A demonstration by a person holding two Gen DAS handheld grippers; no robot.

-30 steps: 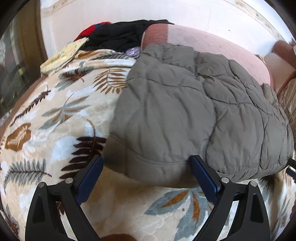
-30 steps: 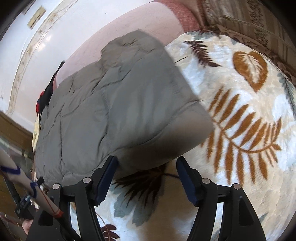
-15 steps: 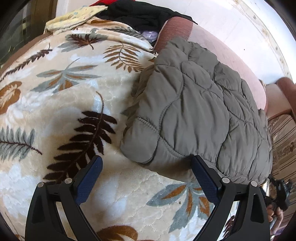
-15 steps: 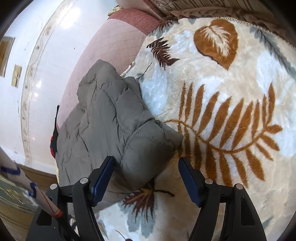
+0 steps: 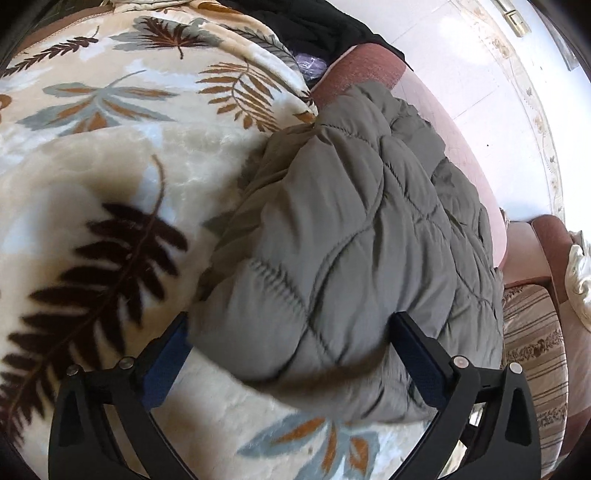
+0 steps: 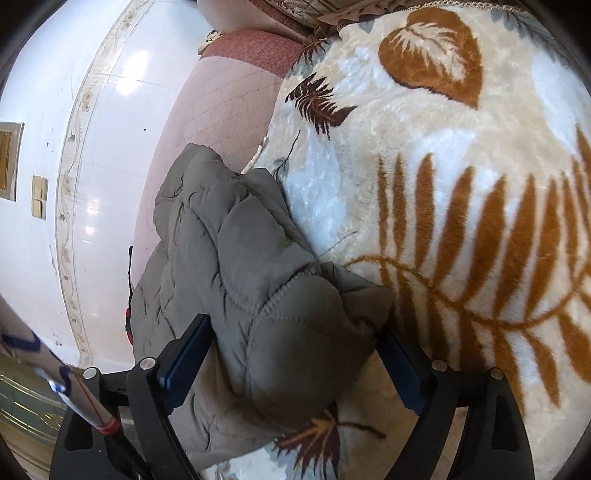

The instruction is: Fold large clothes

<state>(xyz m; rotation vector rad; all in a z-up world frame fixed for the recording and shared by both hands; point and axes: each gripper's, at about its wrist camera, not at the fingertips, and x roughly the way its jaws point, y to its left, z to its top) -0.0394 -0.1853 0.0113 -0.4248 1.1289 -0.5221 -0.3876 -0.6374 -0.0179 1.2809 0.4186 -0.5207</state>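
Observation:
A grey-green quilted jacket (image 5: 354, 236) lies bunched on a cream blanket with leaf prints (image 5: 92, 177). My left gripper (image 5: 291, 336) is open, and the near end of the jacket bulges between its two fingers. In the right wrist view the same jacket (image 6: 258, 295) lies along the blanket's left edge (image 6: 443, 184). My right gripper (image 6: 295, 343) is open too, with the jacket's other end filling the gap between its fingers. I cannot tell whether the pads touch the cloth.
Dark clothes (image 5: 317, 26) are piled at the far end of the bed. A pink quilted cover (image 5: 454, 122) runs beside the jacket, next to the white wall (image 6: 92, 147). A striped cushion (image 5: 532, 354) lies at the right.
Both grippers have moved in over the jacket's ends, so the cloth now sits between the fingers. The jacket has bunched up narrower. Both stay open.

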